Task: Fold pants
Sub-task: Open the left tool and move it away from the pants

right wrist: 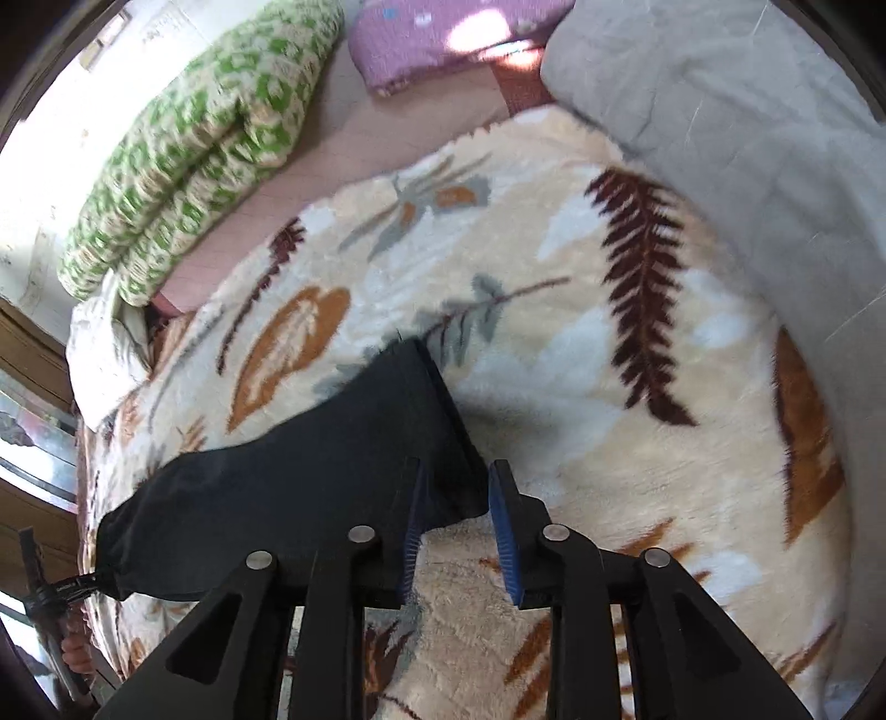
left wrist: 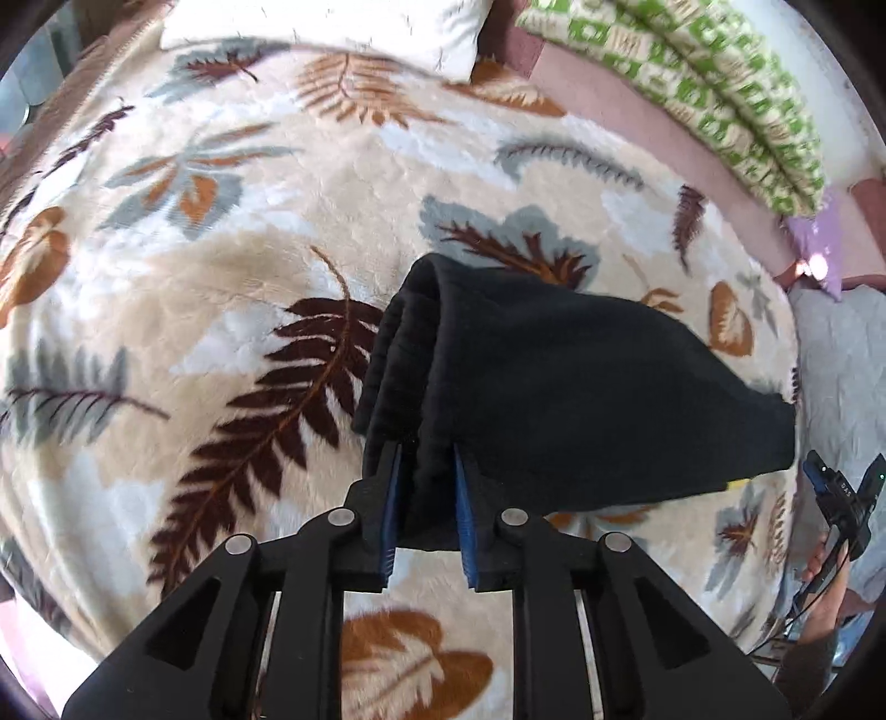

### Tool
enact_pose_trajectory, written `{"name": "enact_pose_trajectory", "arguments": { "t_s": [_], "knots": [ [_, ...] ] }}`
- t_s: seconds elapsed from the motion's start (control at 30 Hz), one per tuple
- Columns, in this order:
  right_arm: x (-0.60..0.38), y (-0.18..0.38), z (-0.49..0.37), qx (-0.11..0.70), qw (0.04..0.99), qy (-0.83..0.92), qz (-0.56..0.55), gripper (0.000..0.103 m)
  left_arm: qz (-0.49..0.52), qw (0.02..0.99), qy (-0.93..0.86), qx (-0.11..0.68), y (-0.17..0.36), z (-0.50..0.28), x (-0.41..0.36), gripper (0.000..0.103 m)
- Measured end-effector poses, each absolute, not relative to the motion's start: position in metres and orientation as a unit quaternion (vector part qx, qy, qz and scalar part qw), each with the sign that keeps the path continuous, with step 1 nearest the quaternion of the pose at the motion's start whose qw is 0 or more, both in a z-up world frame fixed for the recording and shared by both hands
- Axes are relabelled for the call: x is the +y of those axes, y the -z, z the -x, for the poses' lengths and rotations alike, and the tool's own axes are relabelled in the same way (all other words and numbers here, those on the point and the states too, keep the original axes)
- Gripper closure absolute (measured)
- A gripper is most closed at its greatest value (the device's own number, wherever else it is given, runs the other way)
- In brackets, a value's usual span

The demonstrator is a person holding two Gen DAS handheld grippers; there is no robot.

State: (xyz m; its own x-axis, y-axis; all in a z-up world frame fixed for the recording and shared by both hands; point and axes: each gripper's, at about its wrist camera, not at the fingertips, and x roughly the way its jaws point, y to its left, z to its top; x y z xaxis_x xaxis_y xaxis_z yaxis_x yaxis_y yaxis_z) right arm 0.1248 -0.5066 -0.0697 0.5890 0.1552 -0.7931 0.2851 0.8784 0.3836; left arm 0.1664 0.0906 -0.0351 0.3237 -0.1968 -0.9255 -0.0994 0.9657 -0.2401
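From my left wrist camera, the left hand-held gripper (left wrist: 425, 501) is nearest, its blue pads (left wrist: 464, 518) drawn in narrow and pinching a thick ribbed bundle of the black pants (left wrist: 554, 399). From that grip the folded cloth runs away to the right, raised off the fleece blanket (left wrist: 221, 249) that covers the bed, with its far corner hanging near the blanket's right edge. Beyond that corner I can see the other gripper, held in a person's hand (left wrist: 825, 576).

On my right wrist camera, the right hand-held gripper (right wrist: 455, 523) stands part open. The pants (right wrist: 310, 487) lie against its left pad (right wrist: 412, 531), while a gap shows before the right pad, so it has no clamp on the cloth. The black fabric stretches from there to the left, ending near the blanket's left edge, where the left gripper's fingers hold it.

Farther off, past the leaf-patterned blanket (right wrist: 554, 332), a green and cream quilt (right wrist: 199, 144) lies rolled along the far side of the bed, a purple pillow (right wrist: 443, 44) sits beside it, and a grey cover (right wrist: 747, 138) lies at the right. A white pillow (left wrist: 326, 27) rests at the blanket's far edge in the left view.
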Motion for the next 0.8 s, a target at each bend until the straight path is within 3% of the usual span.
{"name": "enact_pose_trajectory", "arguments": {
  "t_s": [0.1,0.4,0.57,0.8],
  "knots": [
    [-0.523,0.050,-0.114,0.426,0.869,0.035,-0.250,0.051,0.107,0.816,0.045,0.567,0.013,-0.149,0.063,0.087],
    [-0.531,0.063,-0.120,0.434,0.852,-0.004,-0.294,0.049,0.086,0.830,0.133,0.534,-0.032,-0.119,-0.087,0.084],
    [-0.532,0.077,-0.114,0.441,0.843,-0.026,-0.308,0.049,0.057,0.889,0.027,0.453,-0.071,-0.140,-0.018,0.084],
    [-0.520,0.076,-0.116,0.430,0.848,-0.049,-0.307,0.049,0.085,0.840,0.030,0.535,-0.026,-0.155,0.055,0.084]
  ]
}}
